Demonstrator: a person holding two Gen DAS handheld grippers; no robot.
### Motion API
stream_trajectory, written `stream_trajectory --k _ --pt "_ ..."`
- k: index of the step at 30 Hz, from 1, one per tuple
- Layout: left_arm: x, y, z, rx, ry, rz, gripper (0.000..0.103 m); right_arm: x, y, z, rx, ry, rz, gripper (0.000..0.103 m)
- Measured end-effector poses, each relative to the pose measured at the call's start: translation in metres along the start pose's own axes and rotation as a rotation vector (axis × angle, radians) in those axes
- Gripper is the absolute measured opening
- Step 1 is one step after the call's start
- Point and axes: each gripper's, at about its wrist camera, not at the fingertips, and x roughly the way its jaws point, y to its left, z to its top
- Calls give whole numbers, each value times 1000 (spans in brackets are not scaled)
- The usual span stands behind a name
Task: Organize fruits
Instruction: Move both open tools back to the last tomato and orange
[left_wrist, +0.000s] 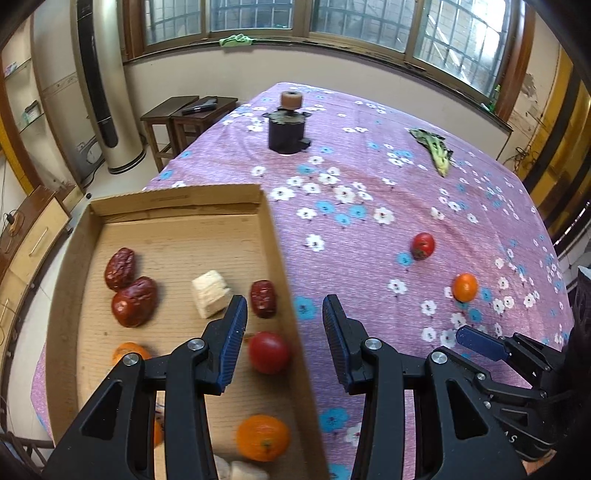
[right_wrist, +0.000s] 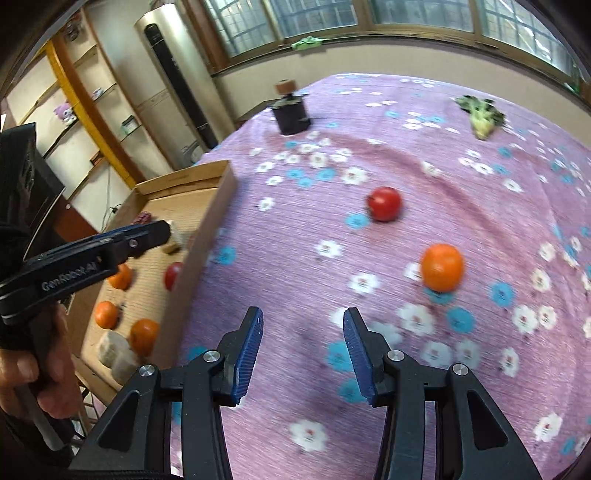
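Purple cloth with white and blue flowers (left_wrist: 369, 110) is covering the table, and a shallow cardboard tray (left_wrist: 284, 280) is sitting at its left edge. Inside the tray, in the left wrist view, three dark red dates are lying – two touching at the far left (left_wrist: 127, 286), one (left_wrist: 263, 298) near the right wall – with a pale cube-shaped piece (left_wrist: 210, 297) between them. Nearer the camera, a red tomato (left_wrist: 268, 352) and an orange (left_wrist: 262, 437) are resting close to the right wall, and another orange (left_wrist: 127, 350) is showing partly behind the gripper's arm.

Out on the cloth, well apart from the tray, a second tomato (right_wrist: 384, 204) and a loose orange (right_wrist: 442, 267) are lying near each other. A dark cylindrical object with a tan knob (left_wrist: 288, 127) is standing at the far end, and a green leafy vegetable (left_wrist: 434, 149) is lying to the right.

The left gripper (left_wrist: 284, 308) is hanging over the tray's right wall, its blue pads spread with nothing between them. The right gripper (right_wrist: 303, 325) is hovering over bare cloth – jaws likewise apart and empty, the loose orange ahead and to its right. A hand (right_wrist: 33, 369) is gripping the left gripper's handle.
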Motion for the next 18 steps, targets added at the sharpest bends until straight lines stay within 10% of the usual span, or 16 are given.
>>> stream_trajectory --k 18 --pt "32 -79 12 100 64 -113 40 -8 -57 9 75 -43 -99 48"
